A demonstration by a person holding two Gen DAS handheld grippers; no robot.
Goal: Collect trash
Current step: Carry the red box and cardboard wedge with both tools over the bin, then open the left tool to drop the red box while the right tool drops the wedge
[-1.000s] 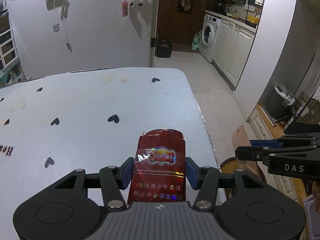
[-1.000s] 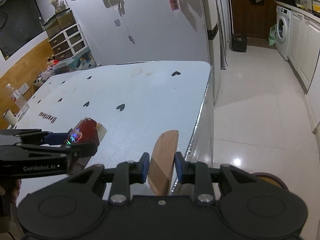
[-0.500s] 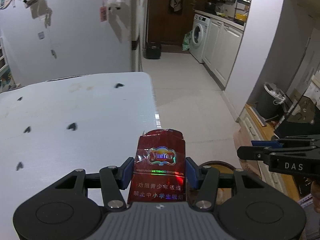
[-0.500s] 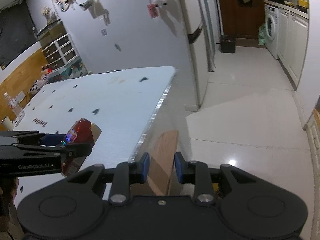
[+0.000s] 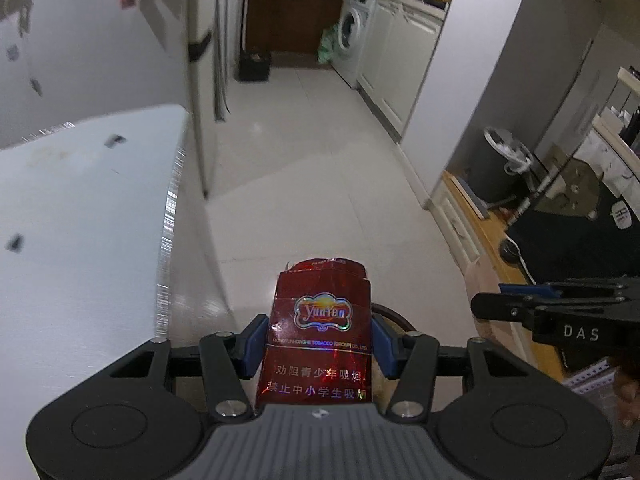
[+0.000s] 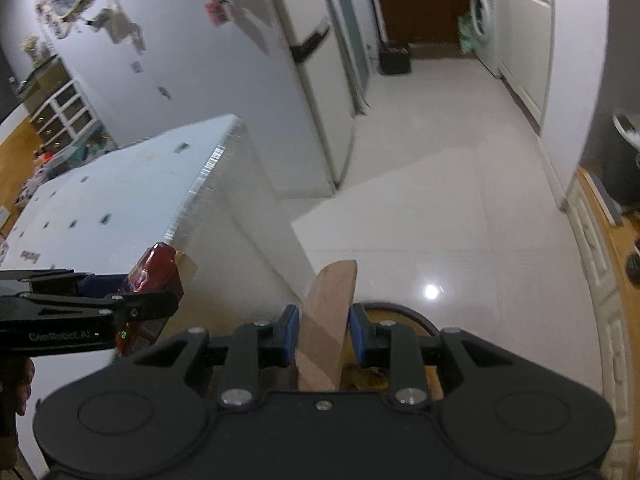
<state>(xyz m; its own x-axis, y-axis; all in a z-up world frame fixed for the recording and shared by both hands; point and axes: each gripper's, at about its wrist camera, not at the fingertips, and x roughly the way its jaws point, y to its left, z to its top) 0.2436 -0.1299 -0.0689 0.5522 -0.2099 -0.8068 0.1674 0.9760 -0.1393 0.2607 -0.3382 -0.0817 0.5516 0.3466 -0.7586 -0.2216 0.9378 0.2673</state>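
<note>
My left gripper [image 5: 318, 344] is shut on a crumpled red cigarette pack [image 5: 320, 328], held upright between its blue pads beyond the table's right edge. The same pack [image 6: 154, 272] and the left gripper [image 6: 132, 308] show at the left of the right wrist view. My right gripper [image 6: 323, 334] is shut on a flat brown cardboard scrap [image 6: 328, 320] that sticks up past its fingers. Under both grippers lies a round dark-rimmed bin [image 6: 404, 314], partly hidden, with yellowish contents; its rim [image 5: 394, 316] shows behind the pack. The right gripper [image 5: 532, 308] reaches in from the right of the left wrist view.
The white table [image 5: 80, 240] with small black heart marks lies to the left, its shiny edge [image 5: 168, 240] close by. White tiled floor [image 5: 320, 160] stretches ahead towards a fridge [image 5: 204, 40] and a washing machine [image 5: 352, 36]. A low wooden shelf [image 5: 480, 232] runs along the right.
Both grippers have swung right off the table top and out over the floor, dipping slightly, each keeping its load. The round bin has come into view beneath them.
</note>
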